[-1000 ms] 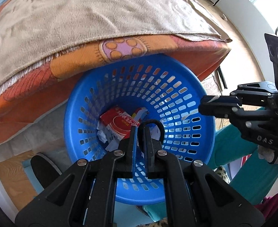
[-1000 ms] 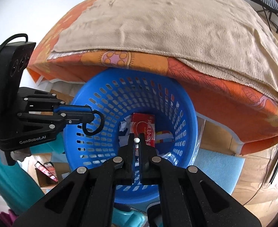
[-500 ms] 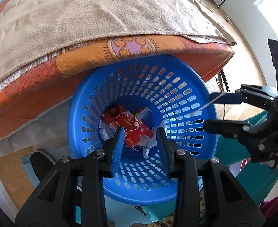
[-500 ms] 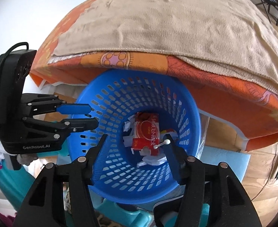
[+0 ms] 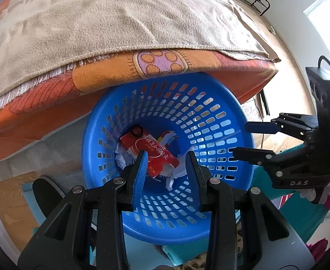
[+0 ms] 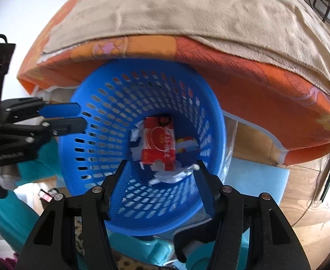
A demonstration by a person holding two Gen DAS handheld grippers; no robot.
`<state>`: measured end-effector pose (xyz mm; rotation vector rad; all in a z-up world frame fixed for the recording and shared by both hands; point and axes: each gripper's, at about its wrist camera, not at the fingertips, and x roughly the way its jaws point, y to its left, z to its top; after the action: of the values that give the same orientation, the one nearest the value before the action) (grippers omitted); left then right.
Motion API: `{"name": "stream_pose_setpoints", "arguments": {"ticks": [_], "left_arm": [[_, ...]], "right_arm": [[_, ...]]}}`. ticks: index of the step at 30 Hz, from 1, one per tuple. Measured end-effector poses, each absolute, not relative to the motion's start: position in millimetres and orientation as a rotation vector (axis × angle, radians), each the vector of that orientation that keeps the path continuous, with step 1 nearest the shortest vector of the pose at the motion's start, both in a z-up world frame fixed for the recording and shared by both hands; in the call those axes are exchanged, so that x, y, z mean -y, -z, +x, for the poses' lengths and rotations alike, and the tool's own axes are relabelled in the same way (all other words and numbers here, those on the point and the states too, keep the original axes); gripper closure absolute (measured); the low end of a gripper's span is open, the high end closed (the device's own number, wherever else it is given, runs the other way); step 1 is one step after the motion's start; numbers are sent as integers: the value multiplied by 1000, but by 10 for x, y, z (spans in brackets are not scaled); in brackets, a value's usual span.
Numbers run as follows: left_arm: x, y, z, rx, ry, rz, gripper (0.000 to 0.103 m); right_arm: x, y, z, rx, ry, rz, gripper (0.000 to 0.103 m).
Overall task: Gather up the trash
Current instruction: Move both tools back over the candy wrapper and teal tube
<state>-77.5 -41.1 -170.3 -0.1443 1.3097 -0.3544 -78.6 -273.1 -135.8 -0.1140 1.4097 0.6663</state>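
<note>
Beside an orange bed [image 5: 124,72], both the left gripper [image 5: 166,160] and right gripper [image 6: 161,173] hang open over the blue basket [image 5: 210,117]; nothing sits between their jaws.

The far rim of the blue basket [image 5: 165,85] is tucked under the overhanging orange bedcover [image 5: 111,72], so its back edge is out of sight. Beneath the red carton [image 5: 151,150], the crumpled white paper [image 5: 122,157] shows only in scraps. The carton's print is too small to read. The right wrist view is smeared, blurring the lettering on the left gripper [image 6: 75,118] body. A thin white stick [image 5: 229,136] near the right gripper [image 5: 239,138] is too faint to identify.
</note>
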Motion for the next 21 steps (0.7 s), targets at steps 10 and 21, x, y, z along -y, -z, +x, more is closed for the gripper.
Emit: {"name": "stream_pose_setpoints", "arguments": {"ticks": [10,21], "left_arm": [[432,1658,-739,-1299,356,-147,68],[367,1527,-617,-1267,338,-150,68]], "right_arm": [[2866,1344,-757,-1395,-644,-98,46],[2948,1122,-666,-1332,-662,-9,46]]}}
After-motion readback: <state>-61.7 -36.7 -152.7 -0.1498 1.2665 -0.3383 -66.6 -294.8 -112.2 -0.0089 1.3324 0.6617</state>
